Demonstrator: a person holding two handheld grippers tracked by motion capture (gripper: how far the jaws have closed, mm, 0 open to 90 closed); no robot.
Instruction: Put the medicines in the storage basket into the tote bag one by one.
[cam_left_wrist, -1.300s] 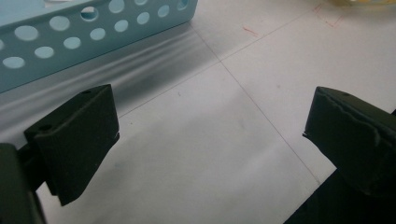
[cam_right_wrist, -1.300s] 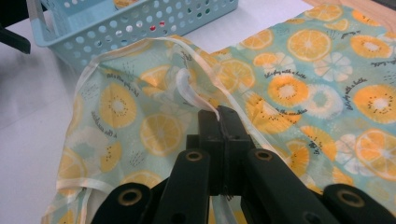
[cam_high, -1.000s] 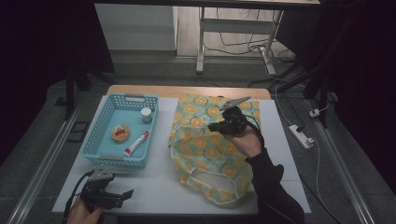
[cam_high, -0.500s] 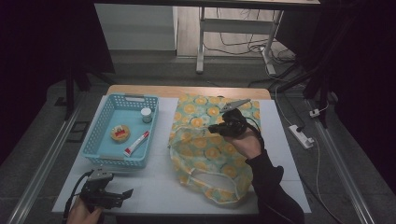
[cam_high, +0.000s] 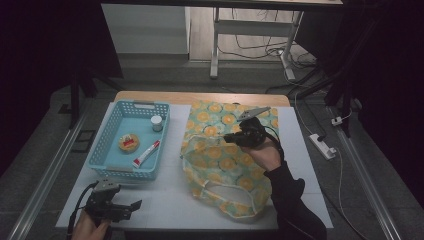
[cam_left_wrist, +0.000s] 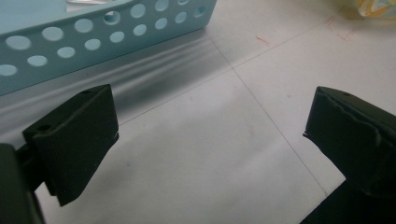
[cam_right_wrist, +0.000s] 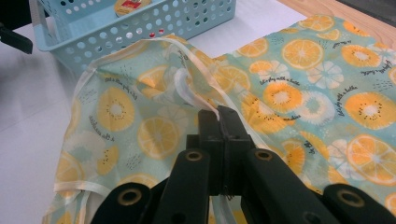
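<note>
A fabric bag printed with orange slices (cam_high: 220, 165) lies flat on the white table, right of centre. My right gripper (cam_high: 227, 137) hovers over its left part, held by a hand in a dark sleeve. In the right gripper view the jaws (cam_right_wrist: 218, 112) are shut on a pale strap of the bag (cam_right_wrist: 327, 93), lifting it slightly. My left gripper (cam_high: 135, 205) rests low at the front left corner, jaws wide open (cam_left_wrist: 210, 135) over bare table with nothing between them.
A light blue perforated basket (cam_high: 102, 165) stands left of the bag, holding a small white jar (cam_high: 157, 123), a round orange item (cam_high: 128, 142) and a red-and-white tube (cam_high: 146, 153). Its wall (cam_left_wrist: 93, 42) lies just beyond my left gripper. A power strip (cam_high: 322, 146) lies on the floor at right.
</note>
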